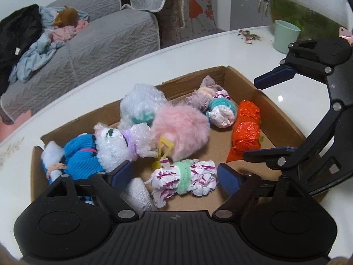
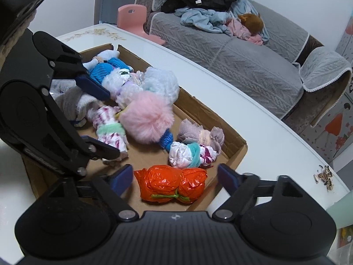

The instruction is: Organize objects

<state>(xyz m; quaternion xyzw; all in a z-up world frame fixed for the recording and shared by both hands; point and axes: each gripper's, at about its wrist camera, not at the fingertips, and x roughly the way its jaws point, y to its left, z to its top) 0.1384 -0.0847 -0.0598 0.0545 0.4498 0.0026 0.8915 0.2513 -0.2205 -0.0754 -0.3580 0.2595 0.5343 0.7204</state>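
Both my tongs are spread wide and holding nothing. The left gripper [image 1: 169,174] straddles the white-and-magenta patterned bundle with the mint green band [image 1: 185,177] without pressing it; the right gripper [image 2: 174,176] brackets the orange plastic bundle tied with green string [image 2: 173,184] the same way. Both bundles lie in the shallow brown cardboard tray [image 1: 271,108].

My worry is a blue finger snagging the fluffy pink pompom [image 1: 181,128] at 12 o'clock from the patterned bundle and dragging stuff out — or the slick orange plastic squirting free. The glossy white table [image 1: 187,50] would let the tray slide too. There's a grey quilted sofa [image 2: 253,66] beyond — a living room, I'd guess.
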